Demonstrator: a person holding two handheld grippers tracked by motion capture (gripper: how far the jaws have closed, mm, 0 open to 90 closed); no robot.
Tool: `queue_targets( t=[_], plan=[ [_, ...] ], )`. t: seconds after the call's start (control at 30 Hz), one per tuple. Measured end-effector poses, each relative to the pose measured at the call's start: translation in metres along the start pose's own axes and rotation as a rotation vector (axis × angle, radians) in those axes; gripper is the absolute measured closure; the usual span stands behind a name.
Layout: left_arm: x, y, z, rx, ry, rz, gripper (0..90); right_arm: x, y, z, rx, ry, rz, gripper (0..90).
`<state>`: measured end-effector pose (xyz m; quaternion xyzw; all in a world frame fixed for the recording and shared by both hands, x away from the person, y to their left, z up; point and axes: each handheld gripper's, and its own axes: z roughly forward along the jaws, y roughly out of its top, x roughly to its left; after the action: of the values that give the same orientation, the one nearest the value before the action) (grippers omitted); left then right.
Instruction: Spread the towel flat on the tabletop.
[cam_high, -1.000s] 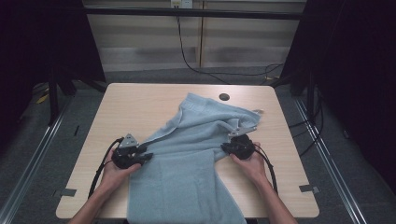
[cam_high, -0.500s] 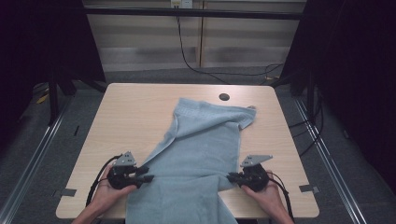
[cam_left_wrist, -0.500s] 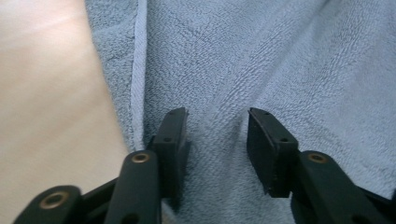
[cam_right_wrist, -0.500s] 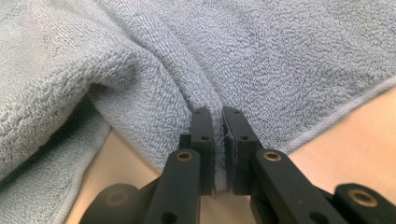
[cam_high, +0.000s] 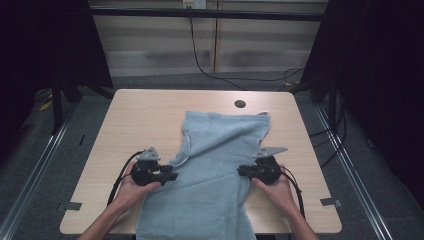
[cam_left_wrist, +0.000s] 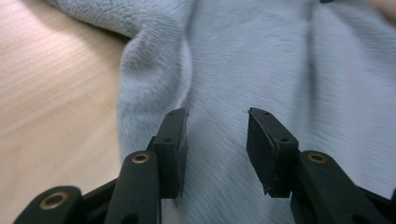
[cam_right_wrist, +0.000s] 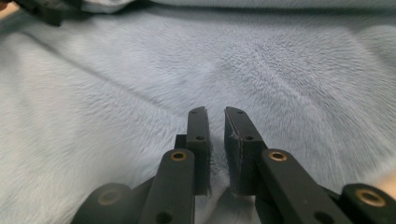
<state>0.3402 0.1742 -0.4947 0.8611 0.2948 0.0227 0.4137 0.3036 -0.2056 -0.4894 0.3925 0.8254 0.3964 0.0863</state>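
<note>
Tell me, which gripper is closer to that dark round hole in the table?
Right. The right gripper sits almost straight below the hole; the left gripper lies farther off, down-left across the towel.

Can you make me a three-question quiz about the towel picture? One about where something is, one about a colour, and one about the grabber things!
1. Where does the towel hang off the table?
A. the far edge
B. the near edge, by the person
C. the left edge

2. What colour is the towel?
A. light blue
B. red
C. yellow

3. How do the left tool's jaws stand?
A. clamped on a cup
B. closed tight together
C. apart, with towel showing between them

Answers:
1 B, in the high view the towel runs over the near edge between the two hands.
2 A, it looks pale blue in every view.
3 C, the left gripper view shows a wide gap between the pads.
</note>
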Motion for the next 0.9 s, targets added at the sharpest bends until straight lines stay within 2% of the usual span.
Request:
queue_targets(
  t=[0.03,0.07,0.1,0.17,0.2,0.23,0.33,0.37,0.4,0.43,0.47,0.5,0.53,0.57,0.6,0.7,0.77,0.8,0.83,0.87,0.9],
  plan=[
    [0.000,0.000,0.000,0.000,0.000,0.000,59.0,0.000,0.000,0.000,0.000,0.000,0.000,81.1],
    [0.006,-0.003,0.004,-0.001,0.017,-0.024,60.1,-0.003,0.005,0.012,0.026,-0.008,0.003,80.2],
    [0.006,-0.004,0.003,-0.003,0.016,-0.022,61.4,-0.004,0.007,0.015,0.025,-0.011,0.001,77.9],
    [0.002,-0.006,-0.001,0.027,0.058,0.018,61.3,-0.001,0.012,0.017,0.017,-0.010,-0.001,70.5],
    [0.002,-0.006,-0.001,0.027,0.058,0.018,61.4,0.000,0.015,0.016,0.001,-0.016,-0.005,68.0],
    [-0.003,-0.011,-0.005,0.039,0.089,0.046,61.3,0.000,0.017,0.015,-0.003,-0.028,-0.002,64.9],
    [-0.007,-0.020,-0.013,0.031,0.102,0.048,61.3,0.001,0.014,0.020,0.032,-0.040,0.008,60.2],
    [-0.010,-0.030,-0.024,0.031,0.104,0.026,61.4,0.002,0.012,0.022,0.057,-0.044,0.003,59.0],
    [-0.013,-0.034,-0.029,0.039,0.089,0.018,61.3,0.004,0.008,0.024,0.060,-0.042,0.001,58.0],
    [-0.013,-0.034,-0.029,0.039,0.089,0.018,61.2,0.007,0.006,0.025,0.040,-0.031,-0.004,57.5],
    [-0.020,-0.042,-0.038,0.054,0.033,0.004,61.2,0.010,0.005,0.025,0.035,-0.017,0.001,56.3],
    [-0.024,-0.045,-0.041,0.059,-0.001,0.003,61.2,0.013,0.005,0.025,0.038,-0.010,-0.004,54.9],
    [-0.024,-0.045,-0.041,0.059,-0.001,0.003,61.2,0.019,0.004,0.026,0.039,-0.007,-0.014,54.1],
    [-0.030,-0.049,-0.045,0.041,-0.038,0.000,61.2,0.024,0.003,0.025,0.047,-0.006,-0.029,54.1],
    [-0.033,-0.048,-0.045,0.019,-0.058,-0.001,61.2,0.031,0.001,0.025,0.045,-0.003,-0.045,54.0],
    [-0.033,-0.033,-0.043,-0.032,-0.060,0.029,57.8,0.049,-0.005,0.022,0.056,0.004,-0.094,54.1],
    [-0.027,-0.020,-0.037,-0.067,-0.080,0.016,55.5,0.058,-0.010,0.019,0.050,0.013,-0.107,54.1],
    [-0.023,-0.015,-0.032,-0.073,-0.068,0.021,55.3,0.063,-0.013,0.017,0.053,0.007,-0.118,54.1],
    [-0.019,-0.011,-0.027,-0.061,-0.028,0.020,55.0,0.066,-0.015,0.015,0.060,0.005,-0.126,54.1],
    [-0.019,-0.011,-0.027,-0.061,-0.028,0.020,55.0,0.067,-0.017,0.013,0.063,0.006,-0.125,54.1],
    [-0.007,-0.009,-0.018,-0.047,-0.007,-0.026,55.2,0.068,-0.019,0.010,0.057,0.012,-0.120,54.0]
  ],
)
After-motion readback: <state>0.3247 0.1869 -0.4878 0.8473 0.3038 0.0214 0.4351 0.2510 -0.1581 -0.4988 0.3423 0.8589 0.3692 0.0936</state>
